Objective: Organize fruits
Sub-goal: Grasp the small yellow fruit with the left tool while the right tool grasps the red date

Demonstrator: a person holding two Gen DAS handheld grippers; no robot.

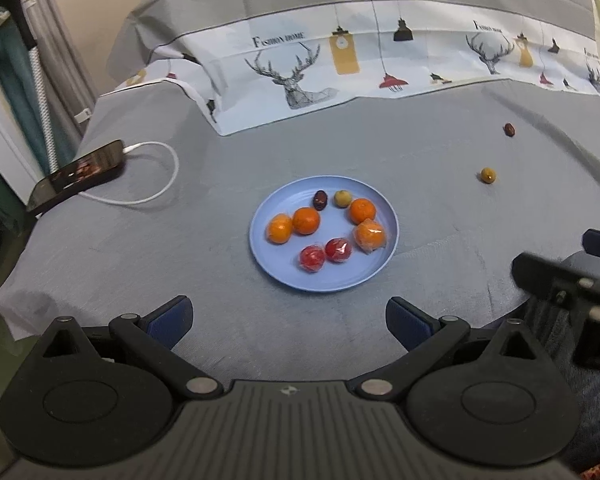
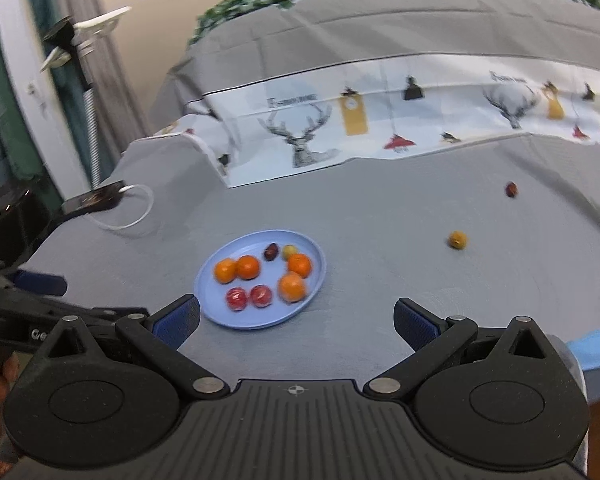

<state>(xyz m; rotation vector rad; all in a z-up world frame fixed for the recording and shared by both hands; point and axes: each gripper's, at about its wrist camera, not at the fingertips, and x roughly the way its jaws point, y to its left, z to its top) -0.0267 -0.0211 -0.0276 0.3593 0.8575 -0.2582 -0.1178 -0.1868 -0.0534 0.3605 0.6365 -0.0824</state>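
Note:
A light blue plate (image 1: 268, 268) (image 2: 216, 316) lies on the grey cloth and holds several fruits: oranges (image 1: 306, 221) (image 2: 247, 267), two red wrapped fruits (image 1: 338, 249) (image 2: 261, 295), a dark date (image 1: 319, 200) (image 2: 271, 251) and a small yellow-green fruit (image 1: 342, 198) (image 2: 289, 251). Off the plate to the right lie a small yellow fruit (image 1: 487, 175) (image 2: 457, 239) and a dark red date (image 1: 509, 129) (image 2: 511, 189). My left gripper (image 1: 288, 322) is open, empty, just short of the plate. My right gripper (image 2: 296, 322) is open and empty, near the plate's right front.
A phone (image 1: 78, 174) (image 2: 94, 199) on a white cable (image 1: 156, 196) lies at the left of the cloth. A folded deer-print sheet (image 1: 340, 64) (image 2: 380, 120) crosses the back. The right gripper's body (image 1: 572, 292) shows at the right edge of the left wrist view. The cloth's left edge drops off.

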